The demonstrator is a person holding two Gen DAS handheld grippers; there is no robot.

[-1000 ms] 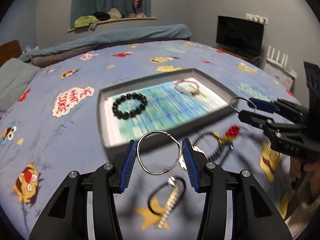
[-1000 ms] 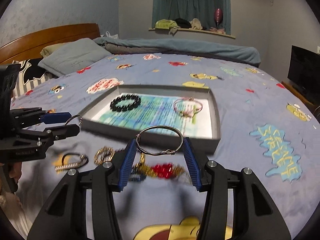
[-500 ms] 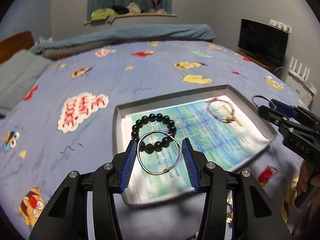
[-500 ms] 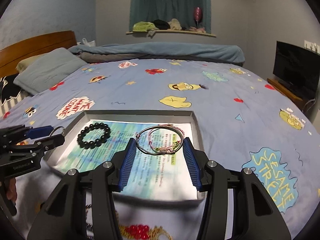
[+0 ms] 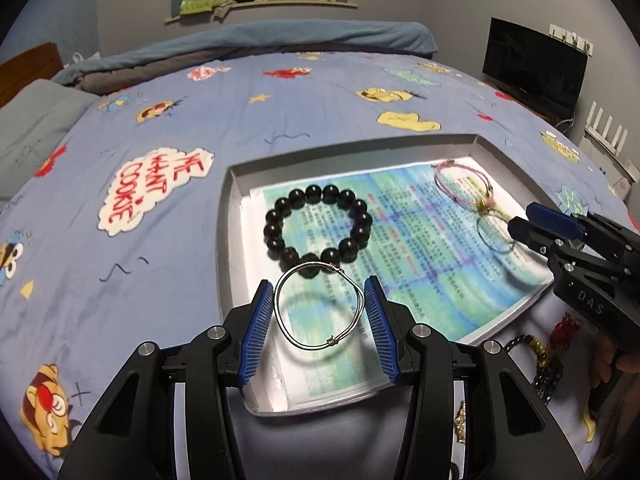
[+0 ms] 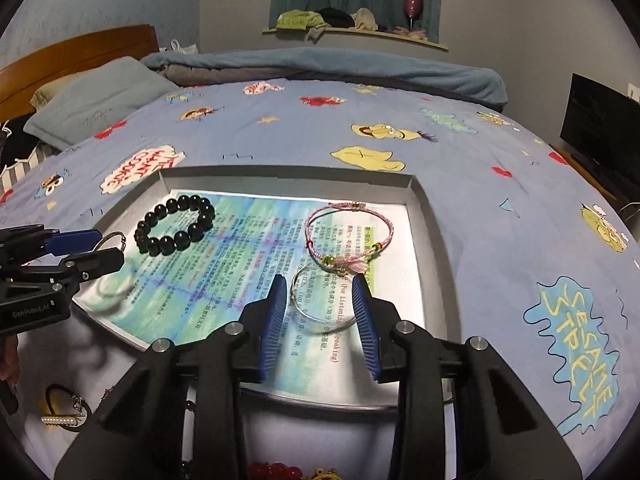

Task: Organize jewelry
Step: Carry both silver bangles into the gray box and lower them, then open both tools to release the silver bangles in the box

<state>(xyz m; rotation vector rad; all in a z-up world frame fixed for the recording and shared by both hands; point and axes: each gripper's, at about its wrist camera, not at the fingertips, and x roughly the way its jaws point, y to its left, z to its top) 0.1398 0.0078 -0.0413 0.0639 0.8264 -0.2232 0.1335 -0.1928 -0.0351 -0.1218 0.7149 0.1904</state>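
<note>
Both my tongs have advanced from the bedspread to above the shallow grey tray (image 5: 230, 240). My left tongs (image 5: 319, 322) grip a thin silver wire bangle (image 5: 320, 307) over the tray's near left corner. My right tongs (image 6: 320, 308) have just been closing; a second silver wire bangle (image 6: 320, 300) sits between the pads, grip uncertain. Farther in lie a black beaded bracelet (image 5: 318, 228) at left and a pink cord bracelet (image 6: 348, 236) at right.
</note>
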